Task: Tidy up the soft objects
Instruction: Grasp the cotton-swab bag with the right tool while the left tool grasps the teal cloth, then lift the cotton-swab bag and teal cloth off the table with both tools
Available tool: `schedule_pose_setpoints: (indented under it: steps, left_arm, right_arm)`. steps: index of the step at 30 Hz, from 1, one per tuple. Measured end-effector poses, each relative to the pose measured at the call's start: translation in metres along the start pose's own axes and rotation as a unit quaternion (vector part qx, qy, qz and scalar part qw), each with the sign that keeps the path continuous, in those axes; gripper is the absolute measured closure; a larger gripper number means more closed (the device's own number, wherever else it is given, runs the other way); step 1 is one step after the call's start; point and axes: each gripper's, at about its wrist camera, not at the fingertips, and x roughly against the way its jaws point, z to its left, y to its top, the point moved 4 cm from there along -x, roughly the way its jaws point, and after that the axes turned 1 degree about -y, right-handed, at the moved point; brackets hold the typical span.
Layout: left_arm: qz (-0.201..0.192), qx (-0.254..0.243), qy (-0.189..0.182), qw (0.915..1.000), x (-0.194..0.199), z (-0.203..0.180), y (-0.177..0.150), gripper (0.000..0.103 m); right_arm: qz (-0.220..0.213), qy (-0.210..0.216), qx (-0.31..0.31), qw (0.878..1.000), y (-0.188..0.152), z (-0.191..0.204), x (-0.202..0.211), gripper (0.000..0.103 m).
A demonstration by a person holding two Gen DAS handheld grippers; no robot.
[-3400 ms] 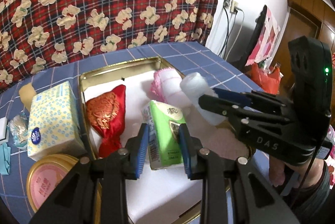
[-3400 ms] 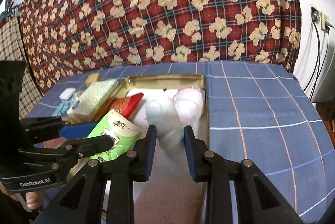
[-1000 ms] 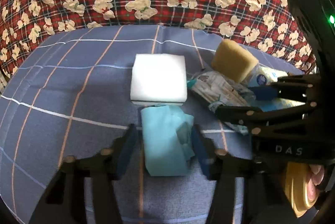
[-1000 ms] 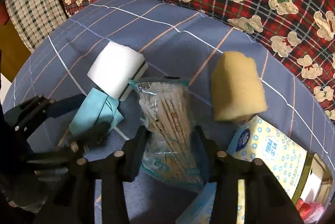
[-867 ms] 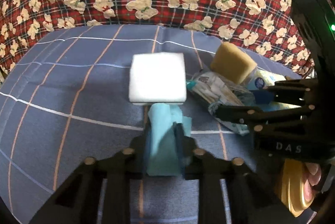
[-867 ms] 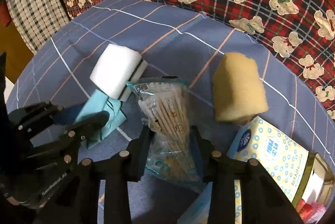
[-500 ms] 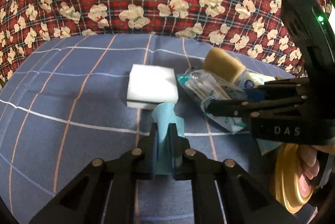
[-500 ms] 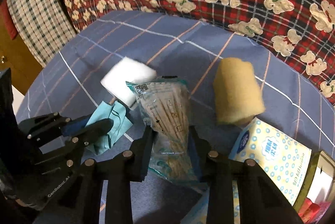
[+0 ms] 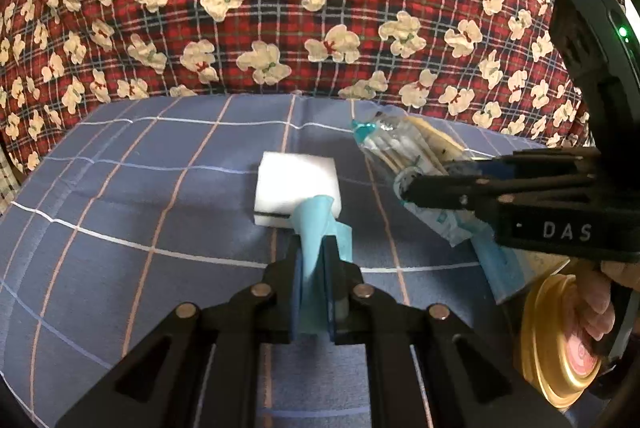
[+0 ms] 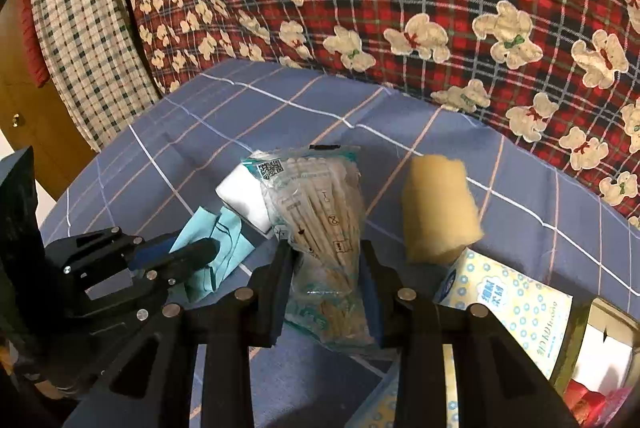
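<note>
Holding two items at once, the person is at the pick-up step: the left gripper [image 9: 311,292] is clamped on the light blue cloth [image 9: 314,228], which stands pinched between its jaws just in front of the white sponge [image 9: 297,178], and the right gripper [image 10: 326,292] is closed around the bag of cotton swabs [image 10: 320,228], which looks lifted a little above the blue checked tablecloth [image 10: 240,116]. I judge that the next move is to carry both things to the gold tin tray [image 10: 582,344] at the right edge of the right wrist view, and it asks for a steady lift, because the cloth is thin and may slip, and the plastic bag is smooth. The yellow sponge [image 10: 438,208] rests near the swab bag and leans on the tissue box [image 10: 516,304], so it is not yet collected, as well as the white sponge. Only a corner of the tray is visible; it shows a white bottom and something red, which I cannot identify. A round gold tin [image 9: 556,344] with a pink lid lies beside the right gripper; its contents are hidden
</note>
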Motion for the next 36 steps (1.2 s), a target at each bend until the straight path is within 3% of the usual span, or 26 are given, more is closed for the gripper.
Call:
schedule_pose_setpoints:
  steps: [20,36]
  left_arm:
    - [-0.045,0.006,0.025,0.9986,0.017,0.004,0.002,0.096]
    - [-0.073,0.002,0.041,0.9965,0.029,0.004,0.003,0.096]
  right_arm:
    - [-0.067,-0.008,0.011,0.998,0.003,0.004,0.025,0.068]
    - [-0.091,-0.014,0.007,0.996,0.002,0.002,0.034,0.068]
